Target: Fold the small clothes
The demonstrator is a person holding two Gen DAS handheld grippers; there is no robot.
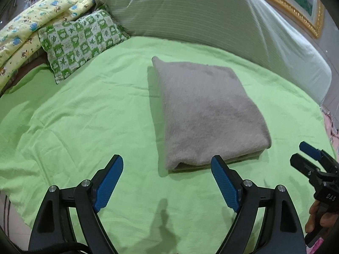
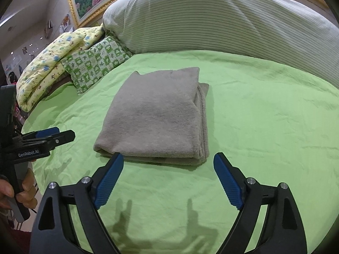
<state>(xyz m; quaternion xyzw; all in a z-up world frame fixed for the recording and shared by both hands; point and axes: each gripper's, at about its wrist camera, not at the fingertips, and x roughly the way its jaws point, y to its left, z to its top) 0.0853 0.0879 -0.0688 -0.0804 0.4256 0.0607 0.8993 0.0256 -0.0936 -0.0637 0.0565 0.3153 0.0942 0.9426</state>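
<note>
As far as we can judge, the fold looks done: the grey cloth [image 2: 155,116] lies as a neat stacked rectangle at the centre of the frame on the green bed sheet [image 2: 264,127], edges roughly aligned. Our left gripper [image 1: 167,180] and right gripper [image 2: 168,177] both stand wide open, holding nothing, just short of the cloth's near edge. Maybe a final tidy or put-away is left; we see no other clothes. We can't tell what garment it is or count layers. Patterned pillow [image 1: 82,40] at upper left; fisheye rims cut off the bed's edges.
</note>
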